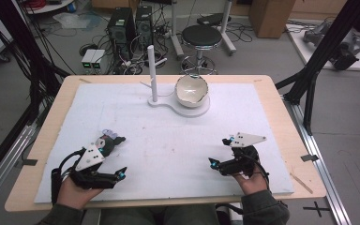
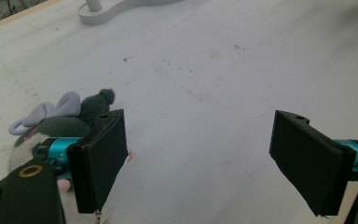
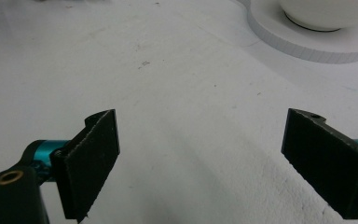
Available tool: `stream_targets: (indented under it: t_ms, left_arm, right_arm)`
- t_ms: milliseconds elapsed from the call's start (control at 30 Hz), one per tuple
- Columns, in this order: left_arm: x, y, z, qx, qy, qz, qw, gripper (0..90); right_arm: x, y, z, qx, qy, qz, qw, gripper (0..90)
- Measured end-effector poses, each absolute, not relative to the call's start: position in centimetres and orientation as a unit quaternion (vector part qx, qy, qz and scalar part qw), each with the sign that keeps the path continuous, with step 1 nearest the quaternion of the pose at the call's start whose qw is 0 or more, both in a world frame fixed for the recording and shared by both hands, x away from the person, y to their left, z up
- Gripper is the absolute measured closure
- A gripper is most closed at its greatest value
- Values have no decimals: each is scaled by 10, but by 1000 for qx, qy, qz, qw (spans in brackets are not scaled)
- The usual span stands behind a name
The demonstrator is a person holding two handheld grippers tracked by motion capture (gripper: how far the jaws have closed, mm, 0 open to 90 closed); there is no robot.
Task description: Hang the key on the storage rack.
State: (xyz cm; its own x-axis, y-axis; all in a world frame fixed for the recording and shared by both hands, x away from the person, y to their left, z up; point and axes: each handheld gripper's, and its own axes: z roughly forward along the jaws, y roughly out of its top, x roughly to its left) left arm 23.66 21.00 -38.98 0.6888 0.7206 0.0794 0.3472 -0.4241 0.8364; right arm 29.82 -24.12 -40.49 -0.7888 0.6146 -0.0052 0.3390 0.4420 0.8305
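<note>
A small grey plush toy [image 1: 108, 136] with pale purple ears lies on the white foam board [image 1: 168, 136] at the front left. In the left gripper view the plush toy [image 2: 67, 116] rests just beyond the left jaw, outside the gap. My left gripper [image 1: 122, 156] is open with nothing between its jaws [image 2: 200, 158]. My right gripper [image 1: 218, 151] stands open over bare board at the front right, also holding nothing [image 3: 205, 158]. A white bowl [image 1: 191, 91] sits on a white stand base [image 1: 187, 108] at the back centre.
A tall white post [image 1: 152, 72] rises from the stand base beside the bowl. The right gripper view has the stand base [image 3: 307, 44] and bowl [image 3: 321, 11] ahead on the right. The wooden table rim [image 1: 281, 108] frames the board. Beyond it are a stool [image 1: 201, 37] and computer cases [image 1: 122, 28].
</note>
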Motion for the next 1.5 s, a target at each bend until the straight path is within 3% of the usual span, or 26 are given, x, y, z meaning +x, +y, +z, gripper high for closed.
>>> stream_targets:
  t_ms: [900, 1500]
  left_arm:
    - [249, 247, -368, 806, 351, 229, 418, 198]
    - [287, 266, -356, 807, 385, 231, 384, 210]
  right_arm:
    - [296, -242, -404, 289, 833, 446, 155, 103]
    - [297, -243, -402, 290, 830, 450, 158, 103]
